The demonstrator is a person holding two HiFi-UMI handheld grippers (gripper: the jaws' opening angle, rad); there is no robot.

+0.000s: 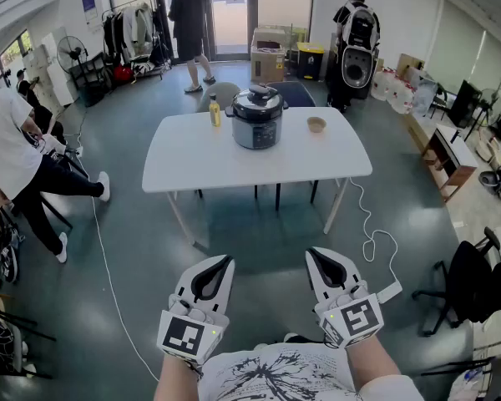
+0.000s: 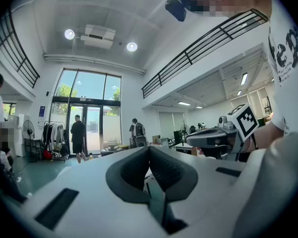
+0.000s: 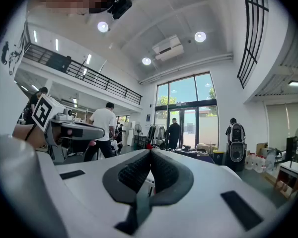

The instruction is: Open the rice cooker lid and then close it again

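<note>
- Our left gripper point(image 1: 224, 261) and right gripper point(image 1: 314, 252) are both clenched on nothing, well short of the white tabletop point(image 1: 192, 161).
- The rice cooker point(image 1: 257, 117) sits on it, lid closed.

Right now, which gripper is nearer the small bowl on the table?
Right. In the head view the right gripper is held in line with the small bowl, well short of the table; the left gripper is alongside, offset toward the yellow bottle.

Lab hall w/ mezzanine point(image 2: 203, 51), boxes point(image 1: 267, 57) (office chairs point(image 1: 468, 286)).
</note>
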